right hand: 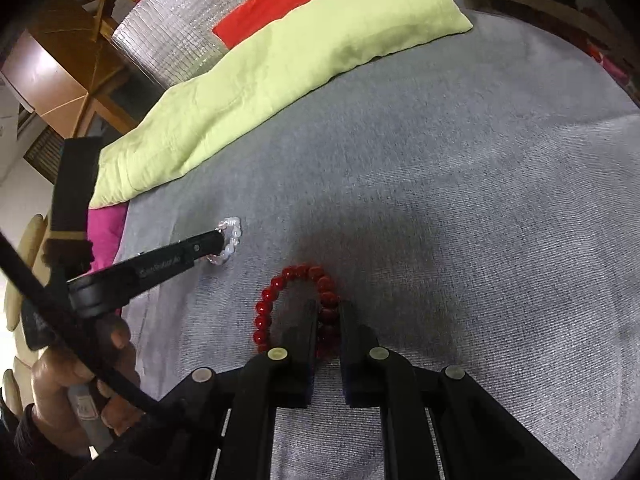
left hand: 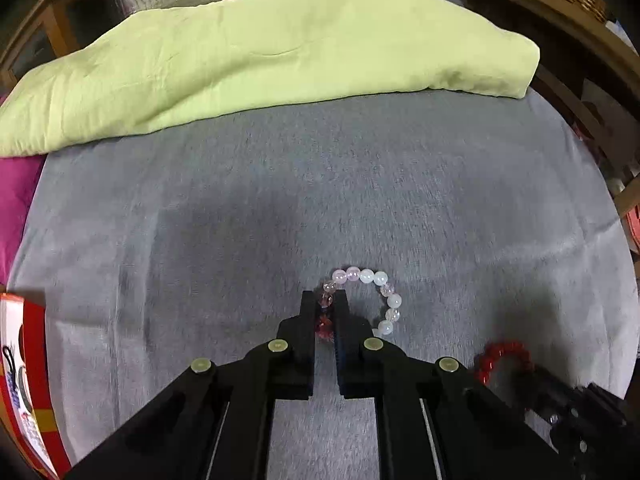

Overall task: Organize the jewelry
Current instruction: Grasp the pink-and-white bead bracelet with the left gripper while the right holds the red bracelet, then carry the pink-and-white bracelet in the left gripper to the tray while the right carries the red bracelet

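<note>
A bracelet of pale pink, white and dark red beads (left hand: 372,292) lies on the grey cloth (left hand: 280,200). My left gripper (left hand: 327,298) is shut on its dark red beads, and the rest of the loop lies to the right of the fingers. A red bead bracelet (right hand: 276,296) lies on the same cloth, with my right gripper (right hand: 326,308) shut on its right side. In the right wrist view the left gripper (right hand: 218,240) reaches in from the left onto the pale bracelet (right hand: 232,236). The red bracelet (left hand: 500,356) also shows at the lower right of the left wrist view.
A folded light green cloth (left hand: 260,60) lies along the far edge of the grey cloth. Behind it are a silver padded sheet (right hand: 172,28) and a red cloth (right hand: 272,4). A red and white box (left hand: 24,380) sits at the near left. A magenta cloth (right hand: 104,232) lies at the left.
</note>
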Demonstrator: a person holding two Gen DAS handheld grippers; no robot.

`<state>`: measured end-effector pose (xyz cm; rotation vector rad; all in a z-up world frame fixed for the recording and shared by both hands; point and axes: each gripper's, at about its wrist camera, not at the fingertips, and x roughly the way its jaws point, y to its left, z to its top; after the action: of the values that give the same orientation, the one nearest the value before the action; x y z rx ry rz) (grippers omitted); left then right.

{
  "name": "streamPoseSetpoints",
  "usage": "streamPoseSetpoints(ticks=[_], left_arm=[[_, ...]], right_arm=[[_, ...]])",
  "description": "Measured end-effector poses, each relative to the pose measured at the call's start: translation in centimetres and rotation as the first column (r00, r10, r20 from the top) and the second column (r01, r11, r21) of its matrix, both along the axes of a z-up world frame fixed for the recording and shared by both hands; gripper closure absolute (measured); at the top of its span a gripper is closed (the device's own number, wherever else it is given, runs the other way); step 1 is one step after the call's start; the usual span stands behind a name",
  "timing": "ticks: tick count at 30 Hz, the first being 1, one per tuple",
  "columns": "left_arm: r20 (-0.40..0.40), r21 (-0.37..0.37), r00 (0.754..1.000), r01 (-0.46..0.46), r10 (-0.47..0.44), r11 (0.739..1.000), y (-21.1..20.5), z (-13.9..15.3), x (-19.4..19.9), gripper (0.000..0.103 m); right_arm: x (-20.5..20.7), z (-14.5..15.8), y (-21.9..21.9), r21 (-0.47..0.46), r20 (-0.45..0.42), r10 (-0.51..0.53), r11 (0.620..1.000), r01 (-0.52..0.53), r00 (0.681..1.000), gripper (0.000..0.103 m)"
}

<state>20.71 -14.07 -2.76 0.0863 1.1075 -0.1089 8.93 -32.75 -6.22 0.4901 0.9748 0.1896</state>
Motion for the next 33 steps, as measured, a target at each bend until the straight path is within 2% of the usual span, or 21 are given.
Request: streamPoseSetpoints(ticks=[8,16,33], left_arm=[[0.06,-0.052,0.996,-0.067,0.07,0.996,6.0,1.1,-7.2,0.094],[0.12,-0.059,0.983,-0.131,0.138,0.99,10.9,2.8,-13.6,0.094],[0.148,-0.094,0.977,-0.142,0.155,0.985,12.6,3.6,-16.9,0.094]], right_arm=[[-0.6,0.8,1.8,-0.016,0.036,0.064,0.998,-0.063,0.997,0.092],[-2.2,1.7,2.7,0.052,0.064,0.087,0.995,-0.091,0.994,0.092],[-7.5,4.8,6.5,0.062,0.111,0.133,0.988,-0.14,0.985,0.092]])
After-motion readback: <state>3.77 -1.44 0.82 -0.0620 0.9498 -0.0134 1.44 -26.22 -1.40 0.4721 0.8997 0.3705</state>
